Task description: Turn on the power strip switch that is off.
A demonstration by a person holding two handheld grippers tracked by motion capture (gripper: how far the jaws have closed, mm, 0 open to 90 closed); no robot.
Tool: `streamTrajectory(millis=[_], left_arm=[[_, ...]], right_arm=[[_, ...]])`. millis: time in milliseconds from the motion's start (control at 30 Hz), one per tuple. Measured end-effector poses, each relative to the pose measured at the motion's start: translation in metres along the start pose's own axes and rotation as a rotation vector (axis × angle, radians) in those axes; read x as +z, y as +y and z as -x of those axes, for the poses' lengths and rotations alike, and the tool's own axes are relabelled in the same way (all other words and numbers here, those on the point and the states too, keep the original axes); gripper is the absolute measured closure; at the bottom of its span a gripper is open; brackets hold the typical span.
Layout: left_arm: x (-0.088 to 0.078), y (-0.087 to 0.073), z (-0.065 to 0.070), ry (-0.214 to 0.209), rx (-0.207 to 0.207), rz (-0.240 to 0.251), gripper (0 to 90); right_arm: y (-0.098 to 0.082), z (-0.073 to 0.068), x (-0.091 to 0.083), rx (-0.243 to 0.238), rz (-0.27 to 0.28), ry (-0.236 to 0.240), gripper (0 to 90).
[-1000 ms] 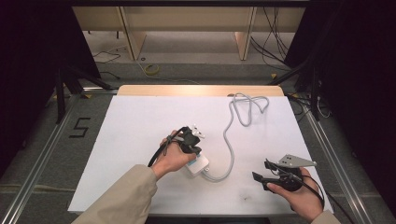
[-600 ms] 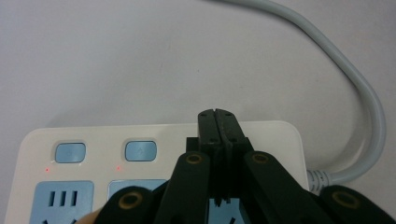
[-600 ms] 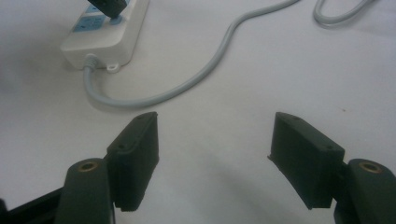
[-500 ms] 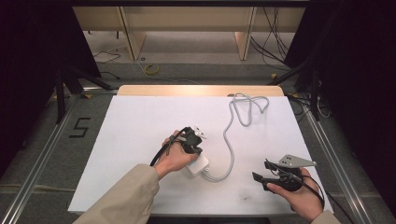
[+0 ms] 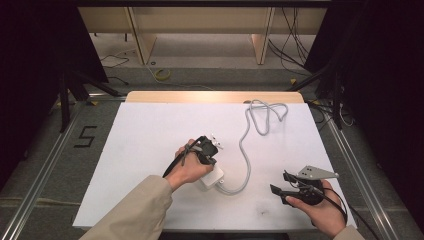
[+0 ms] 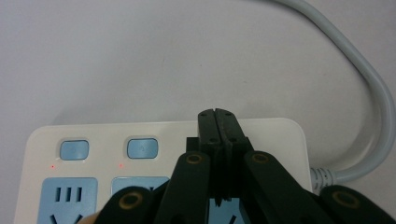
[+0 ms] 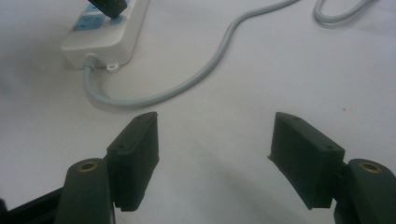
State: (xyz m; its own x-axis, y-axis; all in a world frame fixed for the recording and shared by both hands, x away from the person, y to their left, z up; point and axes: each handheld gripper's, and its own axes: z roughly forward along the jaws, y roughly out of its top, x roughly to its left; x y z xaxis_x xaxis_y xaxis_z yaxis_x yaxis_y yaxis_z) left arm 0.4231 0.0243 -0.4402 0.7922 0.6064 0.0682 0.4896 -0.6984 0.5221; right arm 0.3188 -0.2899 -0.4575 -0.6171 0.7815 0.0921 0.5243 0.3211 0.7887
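High view: power strip [image 5: 214, 176] lies near the table's [image 5: 150, 130] middle, left gripper [image 5: 206, 150] closed, empty, tips over its sockets; right gripper [image 5: 281, 182] rests near-right, jaws wide, holding nothing.

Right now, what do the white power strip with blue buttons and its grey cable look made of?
White power strip with blue buttons: likely hard moulded plastic, smooth matte cream shell with rounded corners; blue inserts look plastic too. Grey cable: probably rubbery PVC-type sheath, smooth with slight sheen, bending in soft curves and ending in a ribbed strain relief.

Left tool [image 6: 217, 122], jaws together, over white power strip [image 6: 163, 135].
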Motion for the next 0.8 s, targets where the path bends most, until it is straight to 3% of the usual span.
streamTrajectory(millis=[533,800], left_arm=[[0.0008,0.0021,0.0015,0.017,0.0,-0.033,90.0],[0.0015,0.0038,0.0028,0.023,0.025,-0.048,90.0]], right_arm=[[0.0003,-0.0006,0.0,0.001,0.002,0.002,32.7],[0.0003,-0.0009,0.0005,0.0,0.0,0.006,32.7]])
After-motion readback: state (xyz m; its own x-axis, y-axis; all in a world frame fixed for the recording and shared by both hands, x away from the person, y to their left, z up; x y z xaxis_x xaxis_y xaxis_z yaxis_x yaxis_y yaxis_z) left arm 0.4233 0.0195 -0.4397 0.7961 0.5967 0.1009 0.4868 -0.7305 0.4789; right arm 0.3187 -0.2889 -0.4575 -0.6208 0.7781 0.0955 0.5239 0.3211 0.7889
